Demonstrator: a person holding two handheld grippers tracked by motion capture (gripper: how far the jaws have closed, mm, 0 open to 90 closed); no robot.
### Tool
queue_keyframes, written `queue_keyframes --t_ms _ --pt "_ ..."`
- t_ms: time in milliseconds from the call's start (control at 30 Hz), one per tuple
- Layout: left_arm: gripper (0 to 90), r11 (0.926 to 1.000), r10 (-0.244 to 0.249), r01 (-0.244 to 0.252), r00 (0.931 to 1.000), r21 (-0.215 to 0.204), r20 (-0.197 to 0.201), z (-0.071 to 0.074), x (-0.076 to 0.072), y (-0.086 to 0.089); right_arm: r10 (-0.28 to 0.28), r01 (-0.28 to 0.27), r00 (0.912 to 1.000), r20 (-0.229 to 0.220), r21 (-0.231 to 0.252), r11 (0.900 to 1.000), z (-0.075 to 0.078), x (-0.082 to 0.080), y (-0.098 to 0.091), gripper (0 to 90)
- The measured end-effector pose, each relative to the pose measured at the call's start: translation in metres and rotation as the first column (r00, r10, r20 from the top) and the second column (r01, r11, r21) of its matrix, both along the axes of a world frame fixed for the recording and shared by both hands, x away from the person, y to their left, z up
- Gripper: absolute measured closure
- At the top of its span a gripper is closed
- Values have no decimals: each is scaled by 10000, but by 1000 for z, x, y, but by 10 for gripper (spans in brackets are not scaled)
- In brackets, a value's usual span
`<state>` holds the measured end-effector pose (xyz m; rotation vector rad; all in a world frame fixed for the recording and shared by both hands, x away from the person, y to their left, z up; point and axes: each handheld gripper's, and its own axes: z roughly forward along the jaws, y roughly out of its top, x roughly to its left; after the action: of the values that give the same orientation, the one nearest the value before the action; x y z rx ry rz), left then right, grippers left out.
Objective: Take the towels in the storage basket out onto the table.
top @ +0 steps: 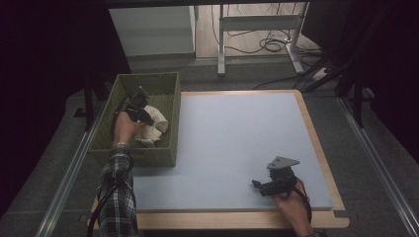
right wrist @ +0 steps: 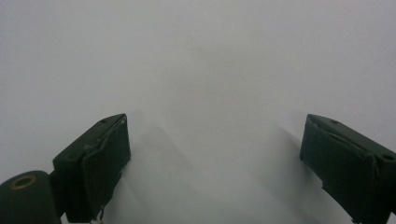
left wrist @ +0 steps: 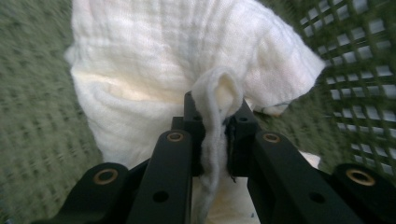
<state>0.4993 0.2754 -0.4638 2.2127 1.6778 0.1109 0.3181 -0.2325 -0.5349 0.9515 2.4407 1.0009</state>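
A cream-white cloth (top: pixel 155 123) lies bunched inside the green mesh basket (top: pixel 168 84) at the table's left. My left gripper (top: pixel 143 114) reaches into the basket and is shut on a fold of that cloth (left wrist: pixel 163 70); the pinched fold stands up between the two black pads (left wrist: pixel 240 126). My right gripper (top: pixel 257 185) rests low over the pale blue-grey mat (top: pixel 237 133) near the front right, jaws wide apart with nothing between its fingertips (right wrist: pixel 100 154).
The basket's lattice wall (left wrist: pixel 359 70) stands close on the right of the cloth. Wooden table edging (top: pixel 316 138) frames the mat. A desk frame and cables (top: pixel 272 44) stand on the floor beyond the table.
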Motion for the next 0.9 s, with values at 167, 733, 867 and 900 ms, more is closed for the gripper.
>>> queue_keyframes --t_ms 167,733,867,900 --pt "819 9999 -17 22 9991 -113 435 25 -11 6 -5 5 10000 -1 -5 10000 0 0 0 87" --pt "816 9994 -234 198 9905 279 1353 86 -36 7 -19 19 10000 1 -1 10000 0 0 0 87" --pt "815 9985 -363 296 9877 462 1521 100 -39 4 -15 15 10000 3 -3 10000 0 0 0 87" --pt "815 9982 -397 320 9865 503 1591 104 -39 2 -18 18 10000 1 0 10000 0 0 0 87"
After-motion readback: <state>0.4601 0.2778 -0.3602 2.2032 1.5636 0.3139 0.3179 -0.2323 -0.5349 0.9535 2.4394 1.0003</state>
